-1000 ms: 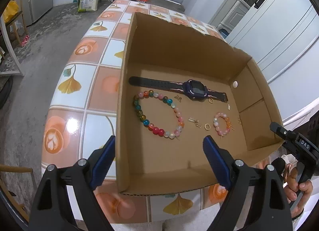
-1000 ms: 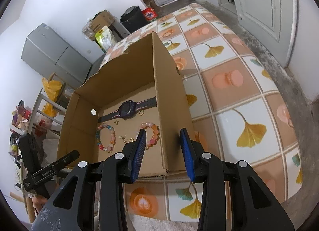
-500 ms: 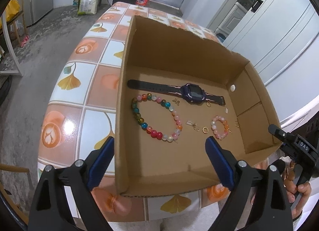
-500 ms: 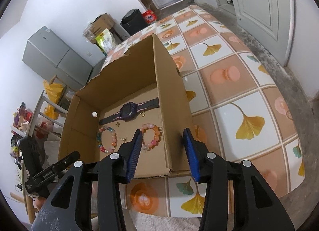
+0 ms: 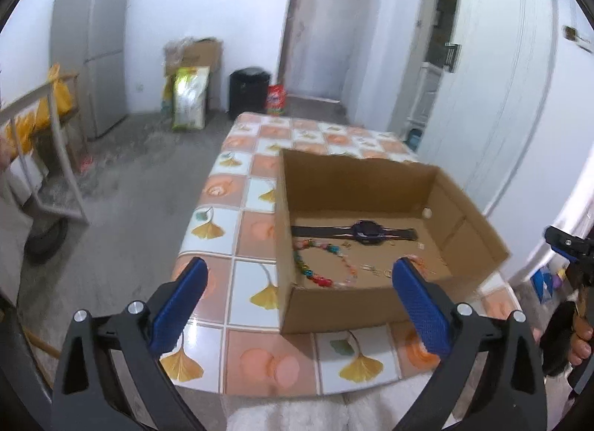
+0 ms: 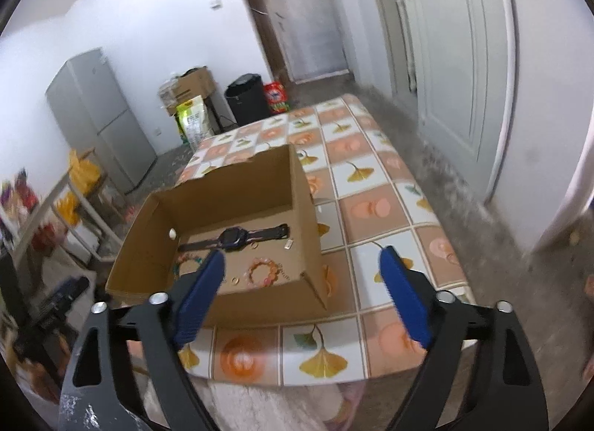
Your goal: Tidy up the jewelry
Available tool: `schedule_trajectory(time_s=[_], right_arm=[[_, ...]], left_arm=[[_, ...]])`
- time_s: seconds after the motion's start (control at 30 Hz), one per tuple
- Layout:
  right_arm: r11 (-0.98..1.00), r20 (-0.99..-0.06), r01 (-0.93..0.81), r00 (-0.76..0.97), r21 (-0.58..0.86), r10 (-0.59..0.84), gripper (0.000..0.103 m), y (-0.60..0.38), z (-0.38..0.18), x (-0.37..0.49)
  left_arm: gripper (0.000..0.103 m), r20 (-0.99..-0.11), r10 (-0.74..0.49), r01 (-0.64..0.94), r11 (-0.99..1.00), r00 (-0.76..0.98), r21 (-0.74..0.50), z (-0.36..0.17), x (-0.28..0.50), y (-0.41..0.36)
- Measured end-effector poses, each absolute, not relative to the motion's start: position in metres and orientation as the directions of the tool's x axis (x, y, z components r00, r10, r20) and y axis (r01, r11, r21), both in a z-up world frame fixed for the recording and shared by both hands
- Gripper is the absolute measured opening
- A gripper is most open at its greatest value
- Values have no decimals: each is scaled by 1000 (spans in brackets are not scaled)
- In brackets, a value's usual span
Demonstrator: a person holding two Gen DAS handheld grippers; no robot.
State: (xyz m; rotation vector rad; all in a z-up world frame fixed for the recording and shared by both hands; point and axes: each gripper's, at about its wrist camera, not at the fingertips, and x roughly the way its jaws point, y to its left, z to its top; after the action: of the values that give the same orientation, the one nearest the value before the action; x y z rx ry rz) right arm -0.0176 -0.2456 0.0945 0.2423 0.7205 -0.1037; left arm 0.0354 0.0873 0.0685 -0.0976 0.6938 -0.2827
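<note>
Now, on the near part of a table [image 5: 260, 356] covered in orange-and-white ginkgo tiles: an open cardboard box [image 5: 356, 178], set slightly askew to the tile lines. Inside it, flat on the bottom, all the jewelry.

Along the far wall of the box, a dark watch [image 5: 365, 232], strap stretched out left to right. Nearer, at the left, a large bead bracelet [image 5: 315, 276] in many colours. Nearer, at the right, a small pink bracelet [image 6: 263, 271], apart from the large one. Between and around these, a few small gold pieces [image 6: 234, 281], too tiny to tell one from another.

Left gripper [image 5: 300, 263]: spread wide, jaws having just been opening, nothing between the blue pads, nothing held. Poised short of the box's near left corner, touching no cardboard.

Right gripper [image 6: 301, 253]: likewise spread wide, jaws having just been opening, empty. Near right corner of the box visible through the gap, touched by neither pad.

At the far right edge of the left wrist view, part of that right gripper, with a hand [image 5: 579, 338] round its handle.

Beyond the table, against the far wall: a grey fridge [image 5: 92, 52] at the left, a black bin [image 5: 248, 93] near the doorway, a yellow-green sack [image 5: 189, 96] between them.
</note>
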Motion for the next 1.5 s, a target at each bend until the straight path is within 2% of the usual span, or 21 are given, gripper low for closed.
schedule_trajectory(time_s=[0.03, 0.13, 0.4, 0.6, 0.9, 1.5], right_arm=[[975, -660, 159, 751, 153, -19, 95, -235, 96, -23], [984, -679, 134, 734, 114, -21, 95, -215, 90, -28], [988, -734, 154, 674, 29, -83, 95, -186, 68, -21], [983, -753, 180, 651, 33, -94, 95, -182, 61, -15], [987, -781, 158, 620, 32, -74, 95, -170, 52, -7], [985, -794, 166, 605, 50, -62, 95, -171, 50, -2]], left_arm=[[98, -609, -310, 249, 951, 730, -185, 72, 28, 84], [98, -615, -307, 262, 951, 726, -166, 75, 18, 73], [98, -660, -207, 182, 977, 722, -108, 67, 19, 46], [98, -723, -148, 151, 987, 675, -62, 60, 30, 34], [98, -779, -146, 165, 985, 610, -55, 44, 34, 16], [98, -787, -132, 158, 986, 603, -45, 43, 31, 12]])
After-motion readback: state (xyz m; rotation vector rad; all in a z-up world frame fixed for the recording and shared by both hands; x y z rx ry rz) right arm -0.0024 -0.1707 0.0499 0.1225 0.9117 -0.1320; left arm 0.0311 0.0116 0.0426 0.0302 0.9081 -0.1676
